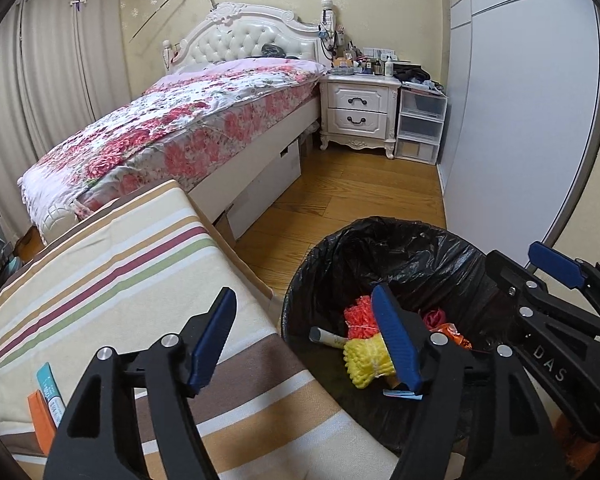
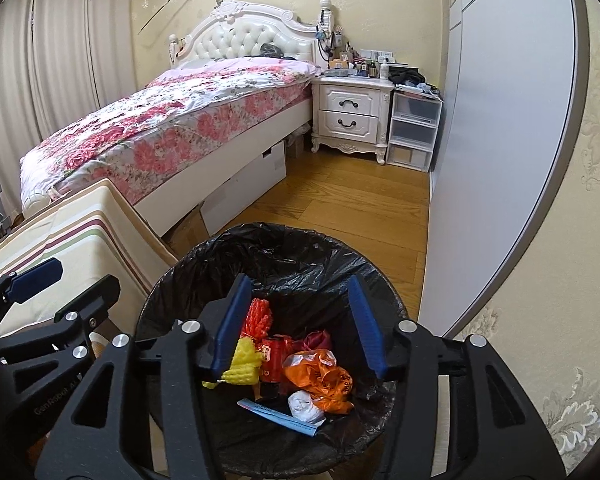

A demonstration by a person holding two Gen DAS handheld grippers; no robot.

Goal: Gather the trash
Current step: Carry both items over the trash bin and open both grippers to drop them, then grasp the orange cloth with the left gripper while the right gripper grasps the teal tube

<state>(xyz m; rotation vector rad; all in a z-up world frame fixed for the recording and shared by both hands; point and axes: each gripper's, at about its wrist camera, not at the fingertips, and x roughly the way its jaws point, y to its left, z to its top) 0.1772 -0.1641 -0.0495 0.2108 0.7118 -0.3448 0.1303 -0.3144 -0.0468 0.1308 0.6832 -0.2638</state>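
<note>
Right wrist view: black-lined trash bin (image 2: 204, 264) of colorful crumpled wrappers (image 2: 320, 376), both grippers (image 2: 300, 324) spread, empty

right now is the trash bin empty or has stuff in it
Partly filled: the black-lined trash bin holds an orange bag, yellow netting and a red can at its bottom.

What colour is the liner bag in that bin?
Black and glossy; the liner bag shows best in the right wrist view.

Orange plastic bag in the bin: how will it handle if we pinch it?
The orange bag looks thin and crumpled, so it is probably floppy and light, and would deform rather than hold shape. Its glossy film may slip between pads. It rests loosely on other trash in the bin, so a push would likely just shift it.
</note>
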